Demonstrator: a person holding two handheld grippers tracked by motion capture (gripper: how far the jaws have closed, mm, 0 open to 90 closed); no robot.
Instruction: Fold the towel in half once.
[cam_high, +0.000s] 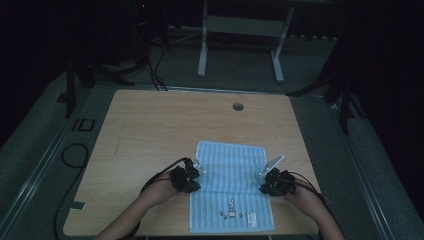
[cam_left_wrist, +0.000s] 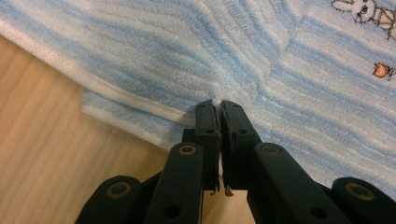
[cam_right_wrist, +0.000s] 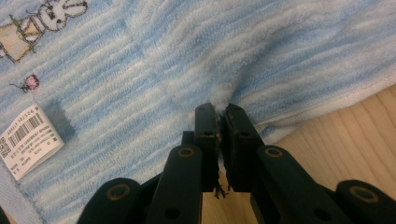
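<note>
A light-blue striped towel (cam_high: 232, 172) lies on the wooden table (cam_high: 150, 135), near its front right. My left gripper (cam_high: 196, 176) pinches the towel's left edge about halfway down; in the left gripper view the jaws (cam_left_wrist: 217, 103) meet on a bunched fold of the towel (cam_left_wrist: 154, 60), with a second layer showing underneath. On the towel's right edge my right gripper (cam_high: 265, 184) is shut the same way, its tips (cam_right_wrist: 220, 107) biting puckered cloth (cam_right_wrist: 289, 56). A white barcode label (cam_right_wrist: 28, 137) and small embroidered figures (cam_left_wrist: 369, 11) sit on the lower layer.
A round cable hole (cam_high: 238, 106) sits near the table's far edge. Bare wood spreads left of and beyond the towel. Past the table stands a white frame (cam_high: 202, 45), with dark stands and cables (cam_high: 75, 155) on the grey floor.
</note>
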